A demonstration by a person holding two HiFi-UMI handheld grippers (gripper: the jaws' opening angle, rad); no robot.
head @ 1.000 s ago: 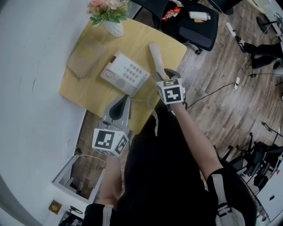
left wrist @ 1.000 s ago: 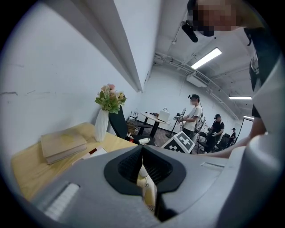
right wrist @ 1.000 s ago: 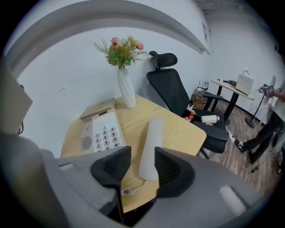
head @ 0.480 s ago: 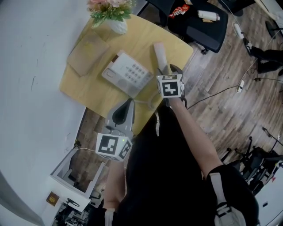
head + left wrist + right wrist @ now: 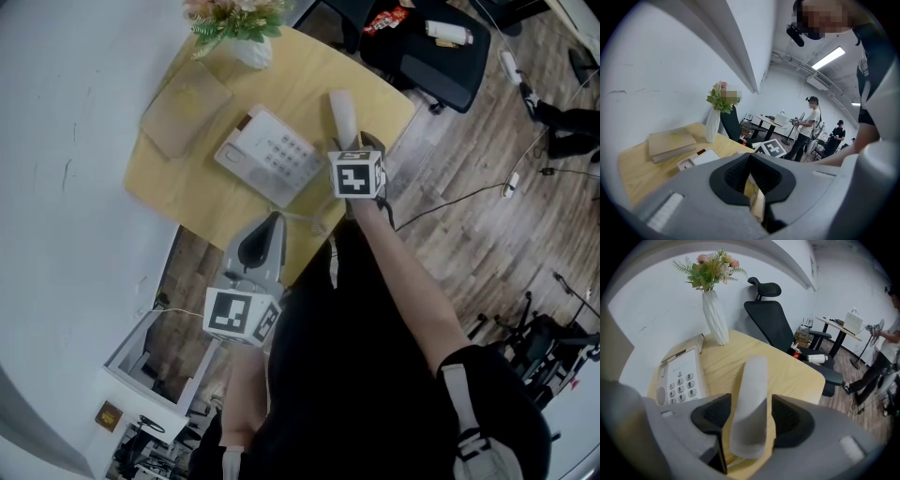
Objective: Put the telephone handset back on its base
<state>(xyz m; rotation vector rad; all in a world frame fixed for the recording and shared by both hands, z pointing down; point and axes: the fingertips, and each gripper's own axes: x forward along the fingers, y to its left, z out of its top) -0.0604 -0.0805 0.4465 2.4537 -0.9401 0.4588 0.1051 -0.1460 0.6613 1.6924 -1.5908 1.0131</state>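
Observation:
The pale grey handset (image 5: 341, 114) lies on the yellow table (image 5: 202, 197), right of the white telephone base (image 5: 267, 155). My right gripper (image 5: 350, 143) straddles the handset's near end. In the right gripper view the handset (image 5: 752, 399) sits between the jaws of this gripper (image 5: 747, 417), which are opening, with a gap at each pad. The base (image 5: 679, 376) and its keypad lie to the left. My left gripper (image 5: 266, 227) hovers at the table's near edge with its jaws together and nothing in them; its own view shows the jaws of this gripper (image 5: 750, 157) closed.
A white vase of flowers (image 5: 246, 45) and a tan book (image 5: 183, 108) stand at the table's far side. A black office chair (image 5: 422, 47) with small items on its seat is beyond the table. The handset's cord (image 5: 314, 220) loops near the front edge. Cables cross the wooden floor.
My right gripper has shifted a little forward along the handset and its jaws have spread apart. The handset stays flat on the table. The left gripper has barely moved.

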